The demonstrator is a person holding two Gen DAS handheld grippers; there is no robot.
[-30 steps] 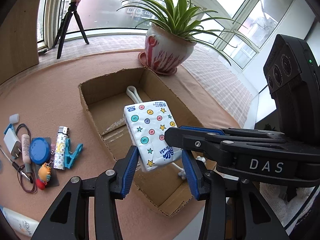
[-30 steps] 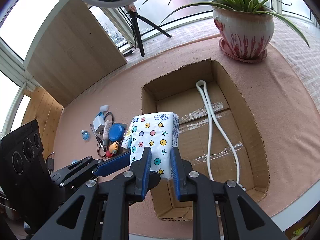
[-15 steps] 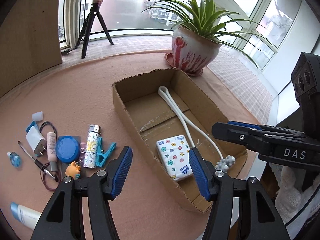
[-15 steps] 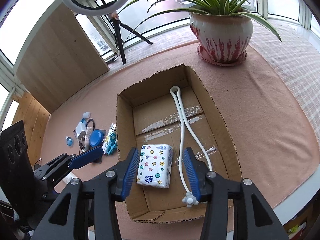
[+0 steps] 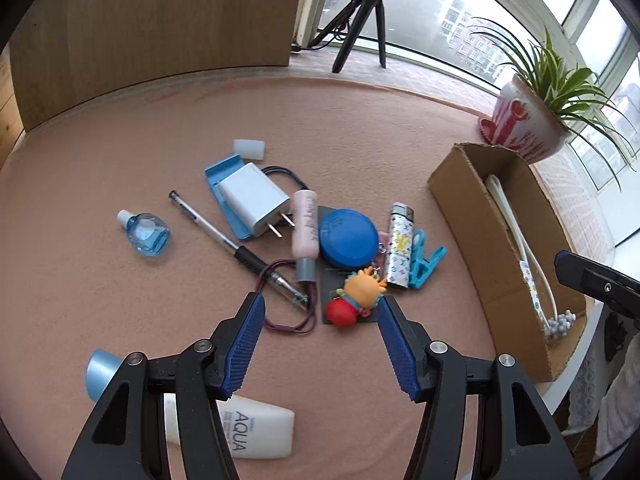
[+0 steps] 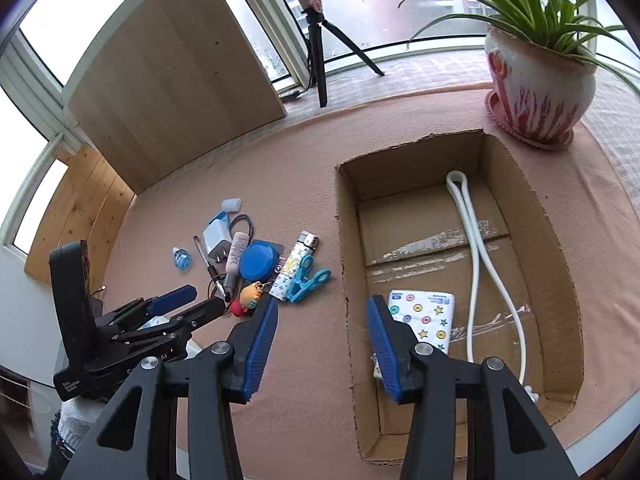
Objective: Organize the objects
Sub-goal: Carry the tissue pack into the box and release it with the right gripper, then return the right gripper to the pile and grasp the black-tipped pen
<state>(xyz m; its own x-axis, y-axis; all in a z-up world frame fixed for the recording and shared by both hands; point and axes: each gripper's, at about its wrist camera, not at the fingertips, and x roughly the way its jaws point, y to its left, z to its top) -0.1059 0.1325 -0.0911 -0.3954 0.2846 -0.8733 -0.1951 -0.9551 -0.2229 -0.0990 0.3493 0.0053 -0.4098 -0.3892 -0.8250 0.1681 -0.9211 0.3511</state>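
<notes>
The star-dotted tissue pack (image 6: 424,318) lies flat in the cardboard box (image 6: 345,240) beside a white cable (image 6: 476,260). My right gripper (image 6: 323,308) hangs open above the box's left wall with nothing between its pads. My left gripper (image 5: 320,308) is open too, low over the pile of small items, with an orange and red toy keychain (image 5: 356,296) just beyond its tips. Behind the toy lie a blue round lid (image 5: 348,238), a patterned lighter (image 5: 400,246), a blue clip (image 5: 426,258), a pink tube (image 5: 304,226), a white charger (image 5: 252,200) and a pen (image 5: 236,246).
A white AQUA tube (image 5: 240,428) lies under the left gripper's fingers. A small blue bottle (image 5: 146,232) and a white cap (image 5: 249,149) sit off to the left. A potted plant (image 6: 536,84) stands behind the box. A tripod and a wooden panel stand beyond the table.
Both grippers opened and let go of the tissue pack, which now lies in the box. The left gripper swung left and down over the small items. The right gripper shifted toward the box's left wall.
</notes>
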